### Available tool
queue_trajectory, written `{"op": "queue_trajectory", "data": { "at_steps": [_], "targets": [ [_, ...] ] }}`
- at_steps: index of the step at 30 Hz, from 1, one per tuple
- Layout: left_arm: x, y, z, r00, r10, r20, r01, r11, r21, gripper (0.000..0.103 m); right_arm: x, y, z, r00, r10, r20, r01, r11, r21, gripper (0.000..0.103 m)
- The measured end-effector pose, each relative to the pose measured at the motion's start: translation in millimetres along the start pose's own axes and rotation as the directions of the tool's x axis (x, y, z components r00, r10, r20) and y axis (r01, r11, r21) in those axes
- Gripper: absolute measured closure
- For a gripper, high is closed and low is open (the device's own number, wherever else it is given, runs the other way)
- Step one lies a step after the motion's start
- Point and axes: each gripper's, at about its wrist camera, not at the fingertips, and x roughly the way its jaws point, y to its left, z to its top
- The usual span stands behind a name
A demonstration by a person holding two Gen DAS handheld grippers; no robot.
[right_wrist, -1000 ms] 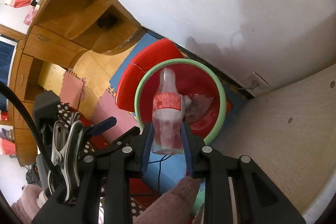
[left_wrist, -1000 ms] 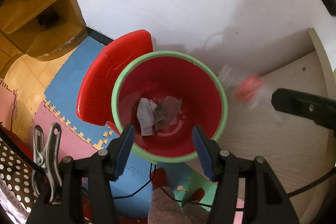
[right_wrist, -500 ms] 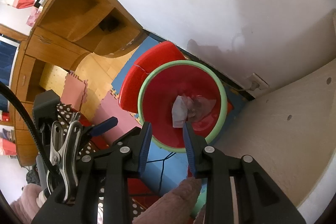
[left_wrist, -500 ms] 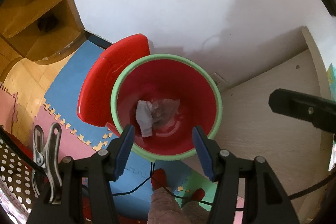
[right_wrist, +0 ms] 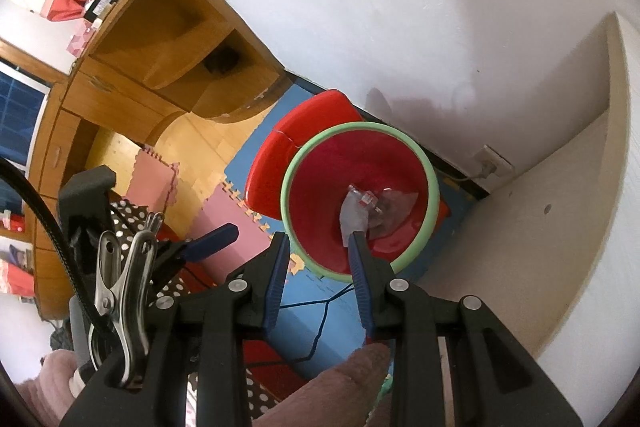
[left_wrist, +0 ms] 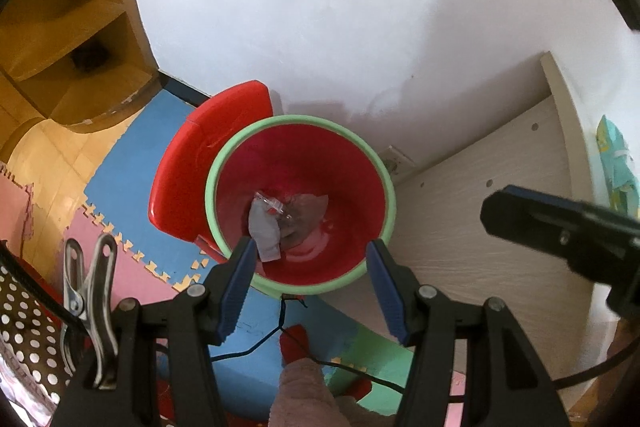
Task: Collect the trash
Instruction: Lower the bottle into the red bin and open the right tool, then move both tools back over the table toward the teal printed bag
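A red trash bin with a green rim (left_wrist: 372, 163) (right_wrist: 434, 187) stands on the floor by the wall, its red lid (left_wrist: 200, 171) (right_wrist: 288, 143) swung open to the left. Inside lie a clear plastic bottle with a red label (left_wrist: 276, 207) (right_wrist: 366, 201), a grey paper scrap (left_wrist: 264, 233) (right_wrist: 352, 217) and a clear wrapper (left_wrist: 310, 207) (right_wrist: 400, 203). My left gripper (left_wrist: 312, 283) is open and empty above the bin's near rim. My right gripper (right_wrist: 318, 269) is open and empty, high above the bin; it also shows in the left wrist view (left_wrist: 560, 227).
A pale wooden cabinet side (left_wrist: 500, 227) (right_wrist: 520, 247) stands right of the bin. A wall socket (right_wrist: 492, 163) sits low on the white wall. Coloured foam mats (left_wrist: 120, 187) cover the floor. A wooden desk (right_wrist: 140, 67) is at the left. A cable (left_wrist: 260, 343) runs below.
My right gripper opened and let go of the bottle, which now lies in the bin. The right gripper then rose and drew back. The left gripper stayed open over the bin.
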Motion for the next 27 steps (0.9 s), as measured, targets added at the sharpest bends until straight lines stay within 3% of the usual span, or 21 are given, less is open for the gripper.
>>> {"op": "queue_trajectory", "data": {
  "at_steps": [10, 27],
  "targets": [
    [-40, -10, -18, 0.998, 0.029, 0.052, -0.029, 1.0, 0.002, 0.043, -35, 12, -33, 0.998, 0.028, 0.06, -0.026, 0.999, -0.035, 0.072],
    [-125, -51, -70, 0.987, 0.057, 0.15, -0.065, 0.997, 0.047, 0.043, -130, 24, -117, 0.977, 0.107, 0.186, -0.096, 0.993, -0.067, 0.072]
  ]
}}
